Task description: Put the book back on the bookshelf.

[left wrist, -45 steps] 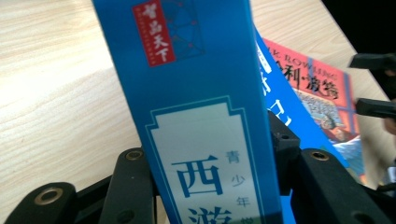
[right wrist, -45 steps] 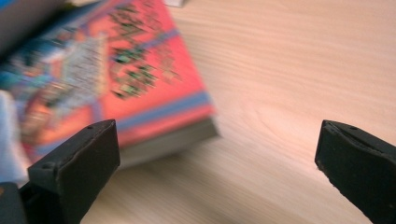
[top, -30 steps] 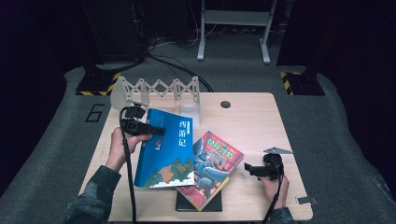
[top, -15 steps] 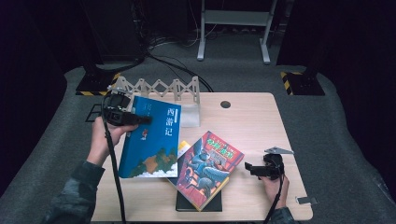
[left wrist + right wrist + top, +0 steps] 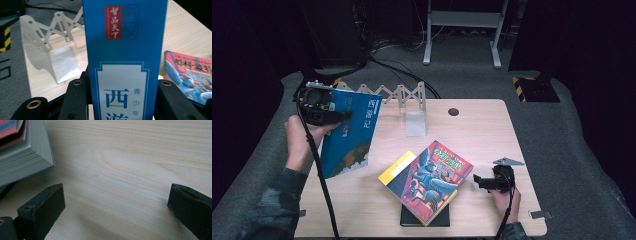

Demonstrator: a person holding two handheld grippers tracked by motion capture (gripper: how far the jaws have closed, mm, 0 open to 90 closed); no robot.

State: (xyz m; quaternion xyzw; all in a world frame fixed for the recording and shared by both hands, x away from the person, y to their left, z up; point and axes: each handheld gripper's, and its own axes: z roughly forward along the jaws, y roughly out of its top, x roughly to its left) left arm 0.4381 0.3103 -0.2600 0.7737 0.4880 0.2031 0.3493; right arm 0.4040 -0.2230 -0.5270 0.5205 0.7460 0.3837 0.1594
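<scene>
Blue book (image 5: 125, 60) is cut off at top and bottom edges in the left gripper view; its title runs out of frame. A black book (image 5: 424, 220) lies mostly hidden under the colourful book (image 5: 427, 180), near edge showing. In the right gripper view, book stack (image 5: 22, 157) is cropped at left; covers unreadable.
</scene>
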